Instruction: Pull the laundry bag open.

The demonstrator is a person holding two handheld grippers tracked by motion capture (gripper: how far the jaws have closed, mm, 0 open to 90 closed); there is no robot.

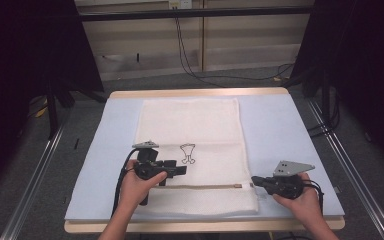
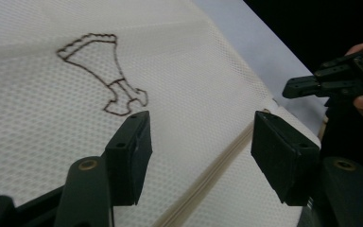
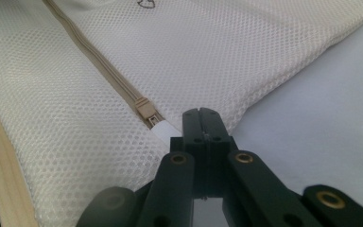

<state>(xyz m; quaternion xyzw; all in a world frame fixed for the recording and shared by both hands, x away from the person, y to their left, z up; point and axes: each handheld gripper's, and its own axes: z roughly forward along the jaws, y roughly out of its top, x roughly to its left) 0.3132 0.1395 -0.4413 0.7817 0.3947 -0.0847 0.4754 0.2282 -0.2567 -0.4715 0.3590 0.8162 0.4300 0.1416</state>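
1. A cream mesh laundry bag (image 1: pixel 192 150) lies flat on the pale blue mat of the desk (image 1: pixel 280 130), a rectangle of fine honeycomb netting.
2. On the bag's mesh, a dark brown stitched outline figure (image 2: pixel 101 71) sits near its middle, flared at the top and narrow below.
3. A beige zipper (image 3: pixel 94 59) runs straight across the bag near its front edge, a ribbed tape band set into the netting.
4. The zipper's slider (image 3: pixel 146 109), a small beige block, sits at the bag's right end, with a short white pull tab (image 3: pixel 164 129) sticking out of it.
5. The right tongs (image 3: pixel 200 116), black and hard-edged, are clenched with jaws pressed together at the bag's right corner, their tip touching the white tab; whether they pinch it I cannot tell.
6. The left tongs (image 2: pixel 201 146) hover released over the bag's zipper line, the 2 flat black pads well apart with only mesh and zipper below.
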